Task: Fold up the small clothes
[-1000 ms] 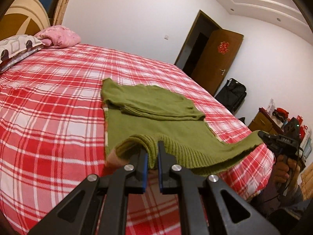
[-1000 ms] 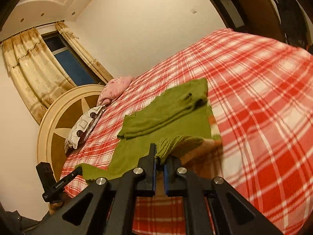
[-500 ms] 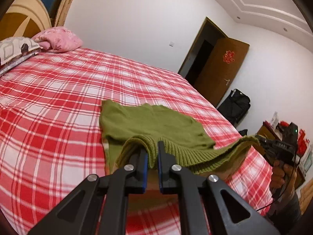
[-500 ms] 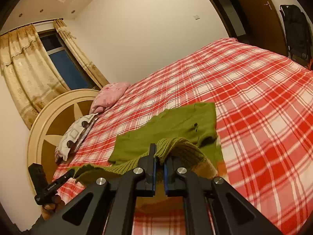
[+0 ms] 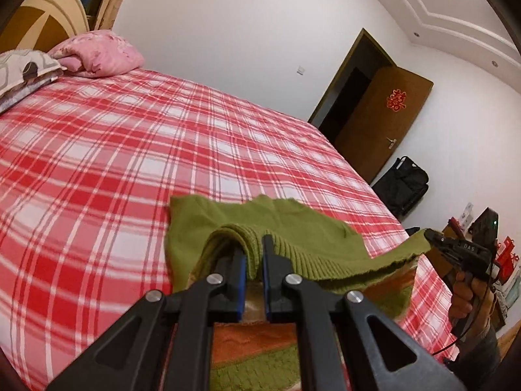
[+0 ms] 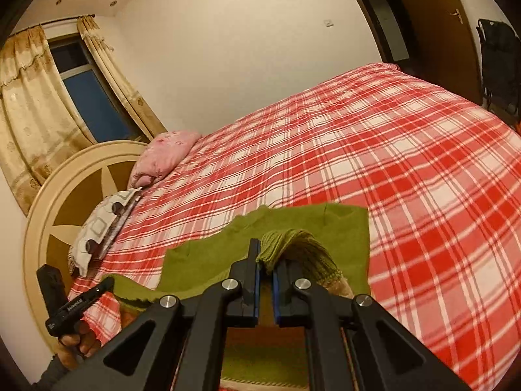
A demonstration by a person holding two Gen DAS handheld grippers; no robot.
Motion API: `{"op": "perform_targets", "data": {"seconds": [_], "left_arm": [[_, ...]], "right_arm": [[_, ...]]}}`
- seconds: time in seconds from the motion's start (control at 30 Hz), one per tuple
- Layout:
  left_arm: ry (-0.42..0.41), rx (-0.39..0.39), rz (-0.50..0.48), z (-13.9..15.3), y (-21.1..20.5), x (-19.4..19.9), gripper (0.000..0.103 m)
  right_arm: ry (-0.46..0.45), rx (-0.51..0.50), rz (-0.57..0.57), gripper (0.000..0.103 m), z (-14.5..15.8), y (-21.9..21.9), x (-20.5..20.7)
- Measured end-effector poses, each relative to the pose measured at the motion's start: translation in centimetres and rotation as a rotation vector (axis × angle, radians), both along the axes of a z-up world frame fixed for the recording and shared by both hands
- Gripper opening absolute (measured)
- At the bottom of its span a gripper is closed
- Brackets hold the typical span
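We have lifted the green sweater's [image 5: 302, 228] hem forward; both claws, left claw [image 5: 253, 260] and right claw [image 6: 265, 260], pinch it for the fold.

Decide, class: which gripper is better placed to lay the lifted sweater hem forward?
Neither alone, probably. The left gripper and right gripper each pinch one hem corner of the green sweater, level above the bed; both should move together.

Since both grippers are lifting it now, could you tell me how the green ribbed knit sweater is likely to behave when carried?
The green ribbed knit sweater is probably floppy: its hem sags between the left gripper and the right gripper. The bunched ribbing suggests it grips rather than slips. It looks light, hanging from two pinches.
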State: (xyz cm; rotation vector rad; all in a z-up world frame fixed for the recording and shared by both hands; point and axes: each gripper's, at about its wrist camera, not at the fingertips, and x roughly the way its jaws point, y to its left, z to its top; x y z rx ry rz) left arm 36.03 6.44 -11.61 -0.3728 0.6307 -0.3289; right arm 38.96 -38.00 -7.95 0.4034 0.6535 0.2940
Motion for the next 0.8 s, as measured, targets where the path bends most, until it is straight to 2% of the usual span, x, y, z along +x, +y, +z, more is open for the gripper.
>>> {"op": "perform_targets", "data": {"seconds": [0.13,0.27,0.47,0.63,0.7,0.73,0.77,0.8], "left_arm": [[0.012,0.019,0.003,-0.5,-0.1,3.7,0.008],[0.068,0.027,0.009,-2.5,-0.1,7.7,0.008],[0.128,0.074,0.014,-5.3,-1.0,11.5,0.008],[0.143,0.105,0.015,-6.1,-1.5,13.4,0.009],[0.134,0.124,0.015,-5.9,-1.7,13.6,0.016],[0.129,0.13,0.014,-5.7,-1.8,13.7,0.017],[0.119,0.142,0.013,-5.3,-2.0,13.4,0.024],[0.11,0.153,0.018,-5.0,-2.0,13.3,0.037]], "right_arm": [[0.022,-0.025,-0.011,0.005,-0.3,0.1,4.0],[0.057,-0.043,-0.024,0.005,-1.7,0.4,8.3],[0.132,-0.082,-0.047,0.005,-5.7,0.5,13.7],[0.187,-0.094,-0.078,0.005,-9.0,0.0,17.2],[0.222,-0.075,-0.07,0.006,-10.4,-0.2,18.7],[0.242,-0.073,-0.074,0.008,-11.0,-0.3,19.2],[0.25,-0.088,-0.095,0.022,-11.3,-0.5,19.5],[0.241,-0.1,-0.104,0.05,-11.3,-0.5,19.5]]}}
